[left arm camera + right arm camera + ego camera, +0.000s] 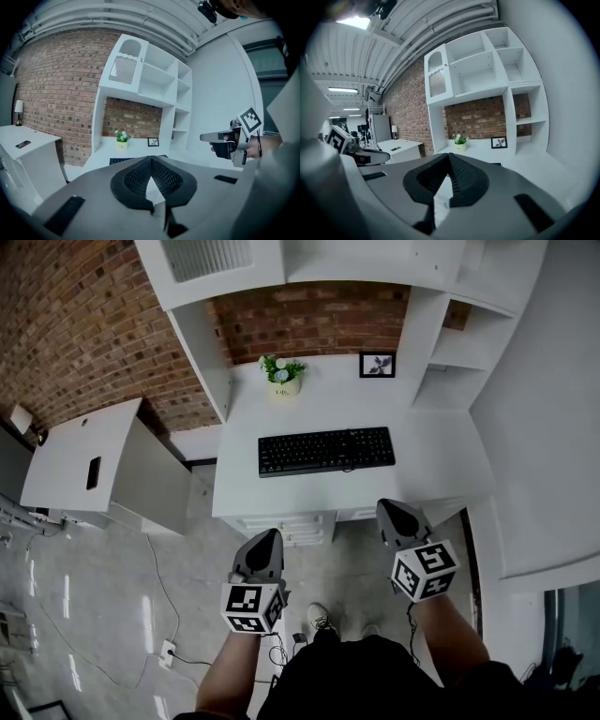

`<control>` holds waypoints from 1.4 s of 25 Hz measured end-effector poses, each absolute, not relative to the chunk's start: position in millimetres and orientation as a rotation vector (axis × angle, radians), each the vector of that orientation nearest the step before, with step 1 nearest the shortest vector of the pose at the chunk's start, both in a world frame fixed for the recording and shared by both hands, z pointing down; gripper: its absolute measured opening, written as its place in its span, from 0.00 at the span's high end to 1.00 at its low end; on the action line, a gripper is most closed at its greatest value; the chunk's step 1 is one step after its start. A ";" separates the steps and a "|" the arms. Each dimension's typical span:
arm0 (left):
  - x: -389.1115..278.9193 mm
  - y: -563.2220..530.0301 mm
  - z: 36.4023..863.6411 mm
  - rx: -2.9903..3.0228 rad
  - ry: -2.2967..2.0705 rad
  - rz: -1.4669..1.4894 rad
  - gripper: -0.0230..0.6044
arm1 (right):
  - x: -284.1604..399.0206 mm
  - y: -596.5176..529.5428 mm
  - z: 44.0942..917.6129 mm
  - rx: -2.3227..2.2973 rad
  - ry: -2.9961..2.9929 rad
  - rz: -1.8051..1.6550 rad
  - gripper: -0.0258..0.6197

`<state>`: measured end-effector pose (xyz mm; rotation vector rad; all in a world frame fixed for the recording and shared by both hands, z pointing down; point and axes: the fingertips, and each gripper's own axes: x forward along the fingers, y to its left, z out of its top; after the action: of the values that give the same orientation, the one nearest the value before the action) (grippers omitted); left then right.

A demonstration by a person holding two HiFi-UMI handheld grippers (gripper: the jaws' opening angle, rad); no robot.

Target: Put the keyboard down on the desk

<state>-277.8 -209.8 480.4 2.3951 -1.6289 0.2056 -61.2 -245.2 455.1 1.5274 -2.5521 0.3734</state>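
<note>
A black keyboard (326, 450) lies flat on the white desk (441, 474), square to its front edge. Both grippers hang in front of the desk, off its edge and apart from the keyboard. My left gripper (267, 538) is shut with nothing in it, below the keyboard's left half. My right gripper (395, 509) is shut and empty too, below the keyboard's right end. In the left gripper view the closed jaws (151, 160) point at the desk, with a strip of the keyboard (123, 160) showing above them and the right gripper (204, 137) alongside. In the right gripper view the closed jaws (449, 155) face the desk.
A potted plant (282, 374) and a small picture frame (377, 365) stand at the desk's back. White shelves (459, 352) rise on the right. A second white desk (80, 451) with a dark phone (94, 472) stands to the left. Cables (164, 615) trail on the floor.
</note>
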 end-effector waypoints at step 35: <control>-140.4 -67.3 455.1 2.280 -1.765 0.116 0.93 | 46.8 -107.6 436.9 1.301 -2.741 0.390 0.93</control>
<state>-140.4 -67.3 455.1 2.2796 -1.7646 0.1164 46.8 -107.6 436.9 1.3011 -2.7413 0.3902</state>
